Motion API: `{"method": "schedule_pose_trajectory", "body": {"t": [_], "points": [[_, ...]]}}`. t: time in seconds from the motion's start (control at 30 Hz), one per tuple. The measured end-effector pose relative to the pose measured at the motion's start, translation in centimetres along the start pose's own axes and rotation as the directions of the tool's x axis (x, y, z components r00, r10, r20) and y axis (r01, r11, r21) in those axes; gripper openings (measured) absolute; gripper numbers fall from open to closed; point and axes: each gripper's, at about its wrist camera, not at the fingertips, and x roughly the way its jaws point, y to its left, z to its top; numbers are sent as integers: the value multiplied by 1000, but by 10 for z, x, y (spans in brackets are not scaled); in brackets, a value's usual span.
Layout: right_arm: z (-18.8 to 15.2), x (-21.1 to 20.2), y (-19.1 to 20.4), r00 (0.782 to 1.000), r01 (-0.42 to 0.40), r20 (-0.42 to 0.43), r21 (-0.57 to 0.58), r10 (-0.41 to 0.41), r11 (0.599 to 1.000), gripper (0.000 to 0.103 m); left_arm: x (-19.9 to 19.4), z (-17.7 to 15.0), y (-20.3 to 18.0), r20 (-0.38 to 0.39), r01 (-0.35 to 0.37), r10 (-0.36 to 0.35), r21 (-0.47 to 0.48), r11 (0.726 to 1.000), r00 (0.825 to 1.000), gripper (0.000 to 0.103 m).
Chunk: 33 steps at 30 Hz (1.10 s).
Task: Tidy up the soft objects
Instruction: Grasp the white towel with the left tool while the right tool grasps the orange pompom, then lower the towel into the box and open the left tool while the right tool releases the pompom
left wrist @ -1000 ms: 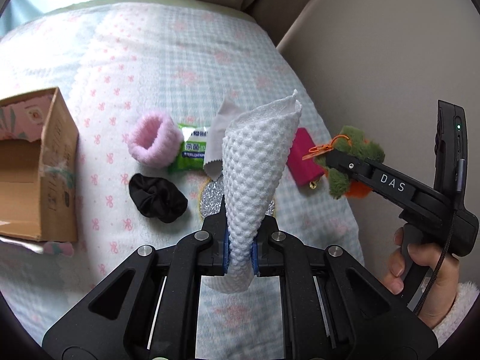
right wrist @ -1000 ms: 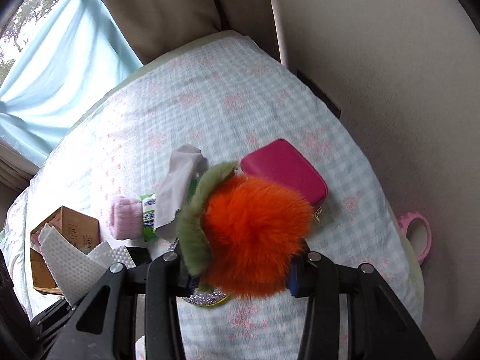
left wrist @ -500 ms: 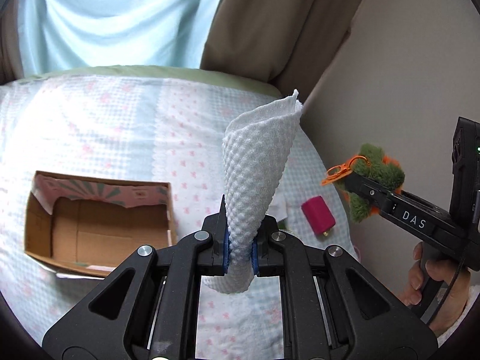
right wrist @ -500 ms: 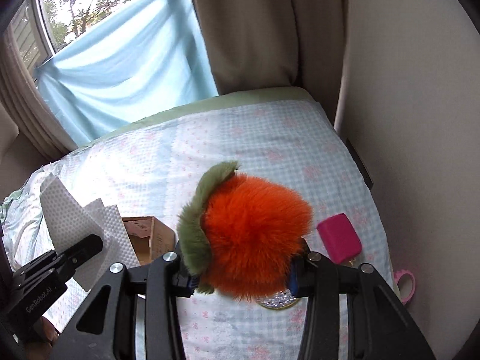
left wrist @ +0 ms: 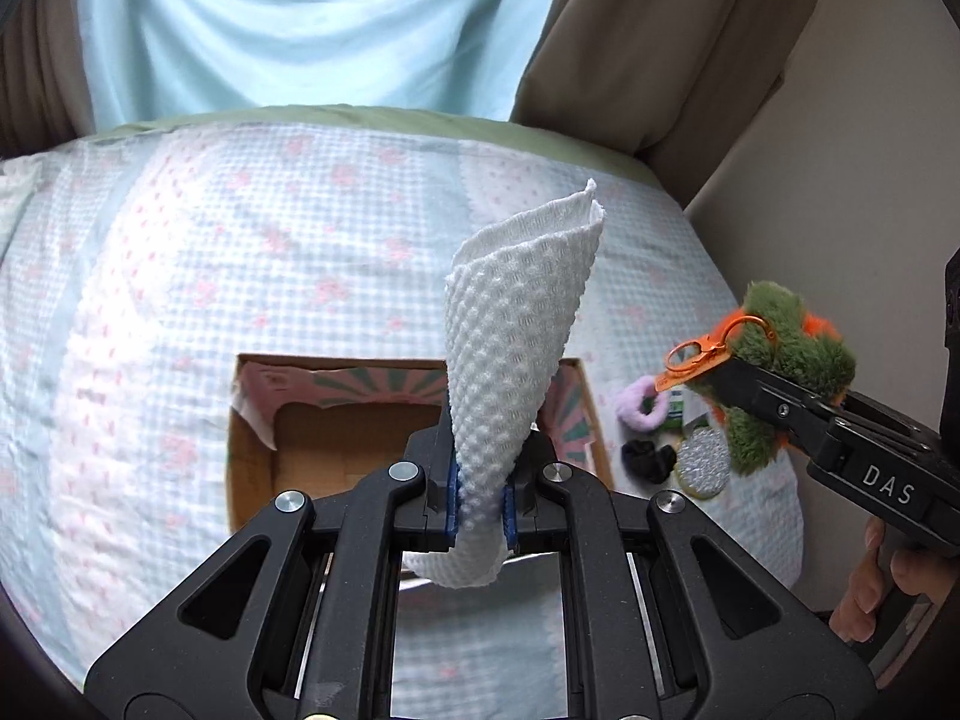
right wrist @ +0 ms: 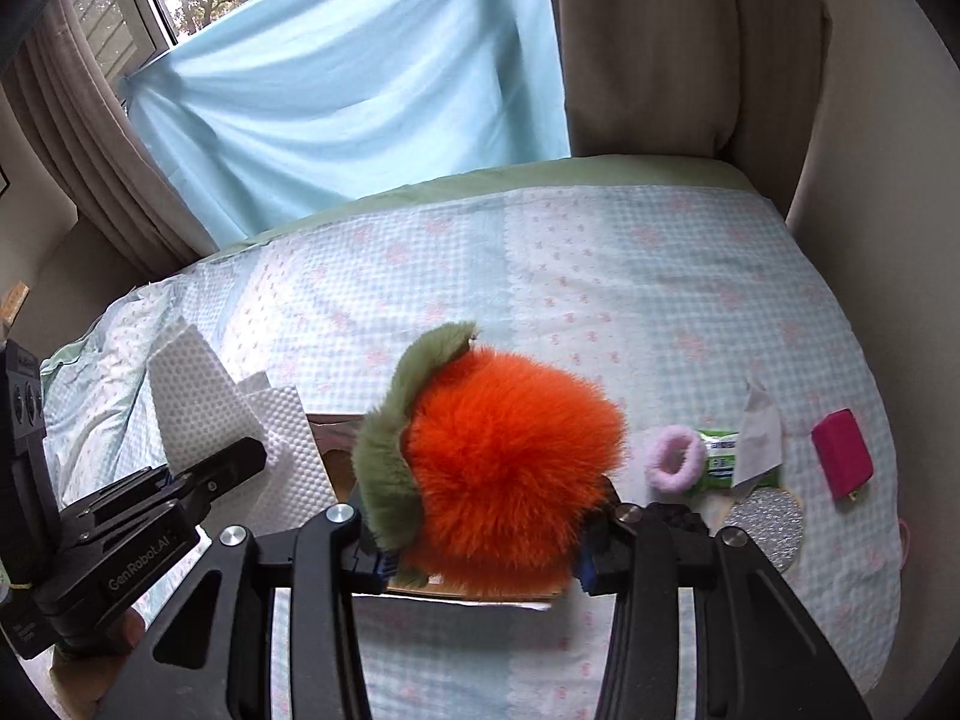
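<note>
My left gripper (left wrist: 480,510) is shut on a white waffle cloth (left wrist: 516,348) and holds it above the open cardboard box (left wrist: 336,450). The cloth also shows in the right wrist view (right wrist: 198,402), with the left gripper (right wrist: 240,456) below it. My right gripper (right wrist: 480,564) is shut on an orange and green fuzzy pom-pom (right wrist: 504,462), just above the box's near right part (right wrist: 336,456). In the left wrist view the right gripper (left wrist: 738,378) holds the pom-pom (left wrist: 774,336) to the right of the box.
On the checked bedspread (right wrist: 600,276) right of the box lie a pink scrunchie (right wrist: 675,459), a black scrunchie (left wrist: 648,459), a green packet (right wrist: 720,459), a grey cloth (right wrist: 759,438), a silver glitter disc (right wrist: 768,522) and a magenta pouch (right wrist: 840,459). Curtains and a wall border the bed.
Both grippers have moved left from the pile of items to the cardboard box, each still holding its item. The box now sits directly under the cloth.
</note>
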Motion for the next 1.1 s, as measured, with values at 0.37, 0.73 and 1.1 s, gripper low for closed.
{"method": "schedule_pose_trajectory", "body": {"t": [0.37,0.73,1.1], "points": [[-26,105,71,978,-8,-206,-141,-21,990,40,103,-17,69,-260,-61,85,99,993,962,9],[-61,200,57,912,-30,-400,-286,-90,958,40,203,-27,84,-487,-71,157,191,979,859,9],[-74,219,53,895,-43,-422,-410,-148,911,40,230,-17,73,-531,-54,170,227,972,830,9]]}}
